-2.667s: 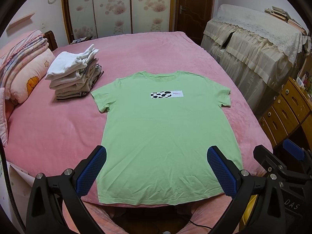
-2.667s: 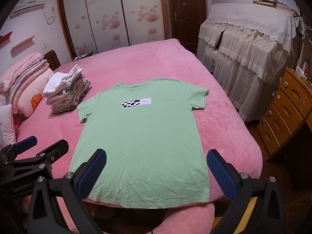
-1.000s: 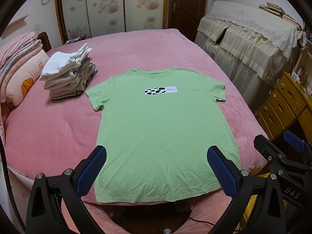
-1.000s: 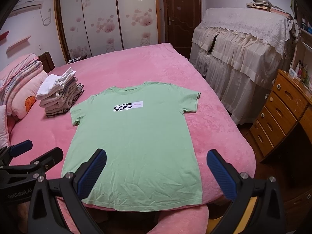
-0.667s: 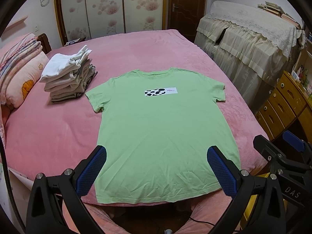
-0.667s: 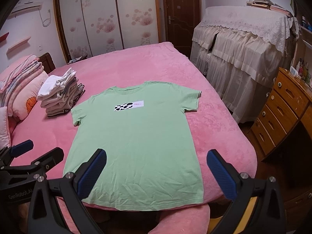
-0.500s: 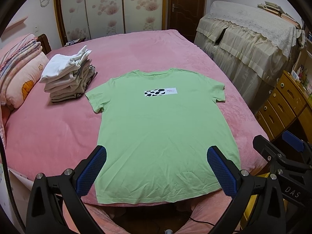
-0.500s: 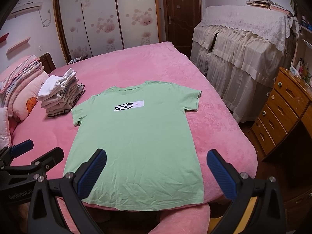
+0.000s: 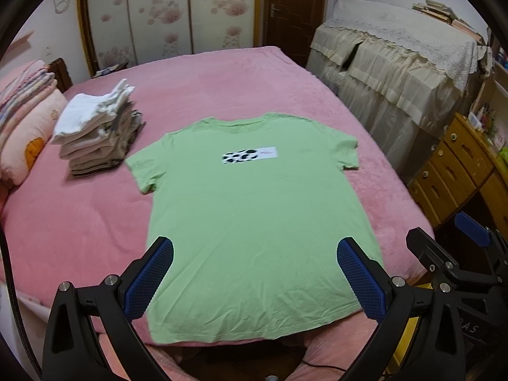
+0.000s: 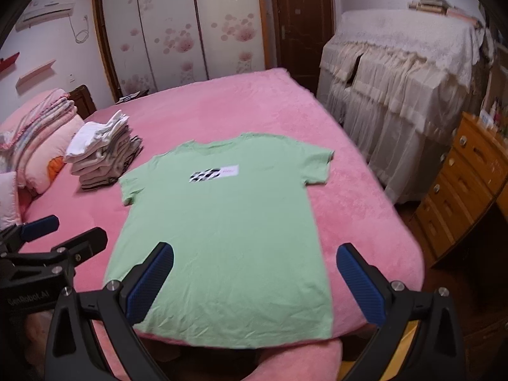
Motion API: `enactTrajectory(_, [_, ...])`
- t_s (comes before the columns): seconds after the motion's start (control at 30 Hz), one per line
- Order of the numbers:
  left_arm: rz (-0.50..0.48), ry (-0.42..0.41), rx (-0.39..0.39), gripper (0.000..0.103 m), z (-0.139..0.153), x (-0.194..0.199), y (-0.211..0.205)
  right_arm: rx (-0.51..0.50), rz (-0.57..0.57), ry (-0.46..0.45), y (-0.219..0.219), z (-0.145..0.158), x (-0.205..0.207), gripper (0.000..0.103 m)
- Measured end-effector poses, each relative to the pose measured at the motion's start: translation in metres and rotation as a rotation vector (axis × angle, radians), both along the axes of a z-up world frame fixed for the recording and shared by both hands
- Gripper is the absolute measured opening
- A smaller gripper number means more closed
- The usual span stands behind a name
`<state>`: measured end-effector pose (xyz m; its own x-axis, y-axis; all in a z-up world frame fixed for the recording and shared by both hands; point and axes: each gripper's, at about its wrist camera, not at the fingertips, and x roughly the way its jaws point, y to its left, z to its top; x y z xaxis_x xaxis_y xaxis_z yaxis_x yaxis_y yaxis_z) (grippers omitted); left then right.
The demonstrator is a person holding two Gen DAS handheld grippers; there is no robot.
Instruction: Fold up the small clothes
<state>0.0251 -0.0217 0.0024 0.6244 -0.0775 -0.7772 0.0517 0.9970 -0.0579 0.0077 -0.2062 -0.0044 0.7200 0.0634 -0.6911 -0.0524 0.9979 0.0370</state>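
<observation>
Left wrist: left tool [image 9: 254, 273] released, jaws spread wide, holding nothing, above the near hem of the shirt [image 9: 250, 222]. Shirt lies flat, front up, unfolded, mid bed [image 9: 222, 76], hem at the near edge, collar far. Spotted label [image 9: 249, 155] on chest. Folded stack [image 9: 95, 133] far-left, just beside the shirt's left sleeve. Pillow [image 9: 22, 130] far left. Right tool's body visible at right edge, near the dresser [image 9: 460, 165].

Right wrist: right tool [image 10: 254, 276] released too, empty, over the shirt [image 10: 228, 228] near hem. Stack [image 10: 104, 152] far-left of shirt. Left tool's body at left edge, over the bed [image 10: 241, 101]. Picture slightly blurred.
</observation>
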Motion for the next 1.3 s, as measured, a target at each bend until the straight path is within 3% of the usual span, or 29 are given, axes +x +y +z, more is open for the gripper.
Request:
enactTrajectory(0.2, [-0.055, 0.011, 0.025, 0.100, 0.004, 0.043, -0.023, -0.079, -0.022, -0.088, -0.016, 0.018, 0.026, 0.103])
enactTrajectory(0.53, [-0.046, -0.088, 0.018, 0.100, 0.031, 0.136, -0.062, -0.109, -0.093, -0.169, -0.078, 0.043, 0.105, 0.102])
enactTrajectory(0.67, [-0.072, -0.138, 0.045, 0.100, 0.030, 0.176, -0.091, -0.098, -0.082, -0.154, -0.099, 0.042, 0.145, 0.081])
enactTrajectory(0.73, [-0.078, -0.169, 0.064, 0.100, 0.026, 0.192, -0.106, -0.074, -0.078, -0.126, -0.111, 0.036, 0.170, 0.077])
enactTrajectory(0.9, [-0.075, -0.193, 0.109, 0.100, -0.003, 0.235, -0.142, 0.006, -0.063, -0.026, -0.139, 0.006, 0.221, 0.065])
enactTrajectory(1.17, [-0.064, -0.081, 0.066, 0.100, -0.086, 0.299, -0.170, 0.063, -0.055, 0.113, -0.161, -0.065, 0.278, 0.063])
enactTrajectory(1.3, [-0.046, -0.026, 0.055, 0.094, -0.127, 0.319, -0.176, 0.115, -0.069, 0.182, -0.170, -0.105, 0.303, 0.063])
